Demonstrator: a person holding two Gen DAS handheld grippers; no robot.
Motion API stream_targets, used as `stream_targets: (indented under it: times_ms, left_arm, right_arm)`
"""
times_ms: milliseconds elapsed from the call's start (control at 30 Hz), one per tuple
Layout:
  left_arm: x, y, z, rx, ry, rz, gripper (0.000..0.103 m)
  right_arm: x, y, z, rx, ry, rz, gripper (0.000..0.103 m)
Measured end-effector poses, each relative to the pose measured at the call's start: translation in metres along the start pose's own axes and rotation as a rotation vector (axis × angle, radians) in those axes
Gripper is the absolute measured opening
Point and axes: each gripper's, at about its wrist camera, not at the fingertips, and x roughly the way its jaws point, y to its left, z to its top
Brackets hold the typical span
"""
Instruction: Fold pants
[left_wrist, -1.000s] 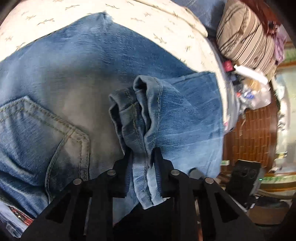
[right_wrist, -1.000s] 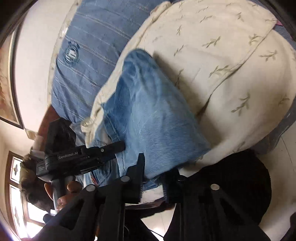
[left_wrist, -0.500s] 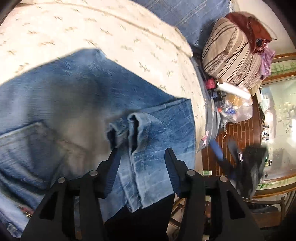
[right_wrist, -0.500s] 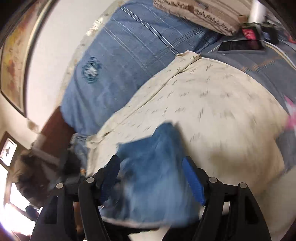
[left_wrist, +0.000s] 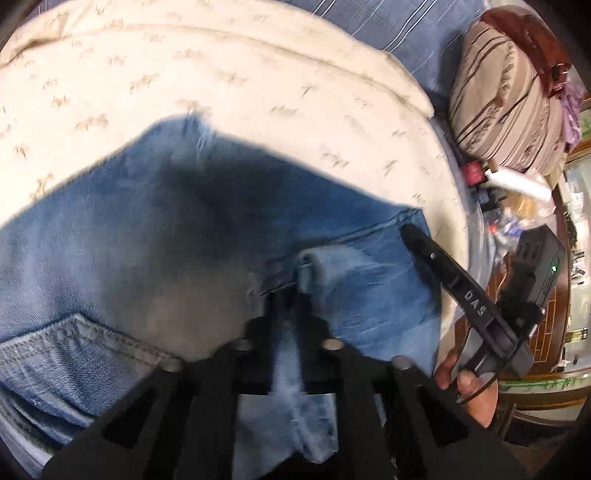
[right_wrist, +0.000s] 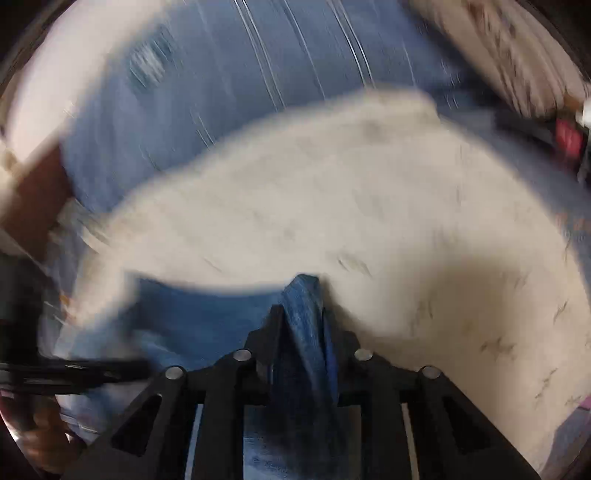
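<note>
Both grippers (left_wrist: 291, 295) (right_wrist: 301, 314) pinch jeans (left_wrist: 147, 240) (pocket (left_wrist: 74, 354): left view only)

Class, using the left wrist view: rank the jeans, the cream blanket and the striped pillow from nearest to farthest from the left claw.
1. Jeans: pinched in the left claw, spreading left and ahead.
2. Cream blanket: under and beyond the jeans, across the top.
3. Striped pillow: far upper right, past the blanket's edge.
</note>
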Motion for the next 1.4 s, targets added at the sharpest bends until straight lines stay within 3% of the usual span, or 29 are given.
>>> stream_targets:
  times_ms: [33,167,233,300,367,433,533,633,700,733,767,867,933,1033,1100,1133,1233,1333,1400]
  left_arm:
    - [-0.004,0.004,-0.002,-0.008,0.013,-0.03,0.002]
    - [-0.023,0.023,-0.006,-0.074,0.015,-0.111,0.003]
    - [-0.031,0.026,-0.006,-0.1,0.015,-0.179,0.005]
    - [-0.035,0.018,-0.005,-0.106,0.017,-0.223,0.016]
    - [-0.033,0.007,-0.002,-0.094,0.009,-0.227,0.047]
    - [-0.025,-0.002,0.0,-0.088,0.01,-0.221,0.056]
    - [-0.005,-0.007,0.008,-0.117,0.064,-0.253,0.056]
    - [0.013,-0.007,0.014,-0.154,0.112,-0.25,0.055]
    - [0.013,-0.012,0.017,-0.149,0.122,-0.217,0.044]
    - [0.008,-0.015,0.018,-0.139,0.124,-0.205,0.019]
    - [0.001,-0.017,0.018,-0.127,0.128,-0.216,0.014]
    - [-0.028,-0.019,0.014,-0.067,0.06,-0.208,0.015]
    - [-0.03,-0.013,0.008,-0.048,0.039,-0.151,0.015]
    - [-0.003,0.004,0.001,-0.078,0.105,-0.05,0.014]
    - [-0.005,0.012,-0.001,-0.096,0.09,-0.094,0.013]
    - [-0.01,0.014,0.0,-0.105,0.097,-0.098,0.013]
    - [-0.027,0.02,-0.001,-0.083,0.058,-0.061,0.013]
    - [-0.044,0.029,-0.004,-0.105,0.05,-0.137,0.013]
    - [-0.05,0.024,-0.004,-0.111,0.042,-0.198,0.018]
  right_arm:
    - [-0.009,-0.002,0.001,0.042,0.001,0.031,0.03]
    - [-0.059,-0.016,-0.013,0.173,-0.063,0.169,0.043]
    - [-0.08,-0.016,-0.027,0.232,-0.062,0.228,0.058]
    - [-0.092,-0.012,-0.048,0.296,-0.034,0.307,0.06]
    - [-0.1,-0.009,-0.08,0.361,0.009,0.383,0.061]
    - [-0.097,-0.004,-0.111,0.411,0.067,0.416,0.062]
    - [-0.083,-0.002,-0.132,0.455,0.101,0.413,0.062]
    - [-0.063,-0.008,-0.137,0.526,0.068,0.438,0.058]
    - [-0.044,-0.009,-0.134,0.556,0.082,0.435,0.025]
    - [-0.043,-0.008,-0.135,0.561,0.084,0.434,0.01]
    - [-0.049,-0.005,-0.135,0.565,0.058,0.462,0.01]
    - [-0.068,0.01,-0.136,0.5,-0.001,0.503,0.01]
    - [-0.056,0.012,-0.143,0.5,0.056,0.505,0.01]
    - [-0.017,0.005,-0.164,0.541,0.165,0.406,0.01]
    - [-0.015,-0.002,-0.167,0.578,0.169,0.437,0.009]
    - [-0.019,-0.002,-0.165,0.575,0.176,0.436,0.016]
    - [-0.042,0.005,-0.156,0.482,0.244,0.364,0.053]
    - [-0.088,0.013,-0.143,0.339,0.173,0.382,0.053]
    - [-0.11,0.009,-0.126,0.33,0.055,0.41,0.053]
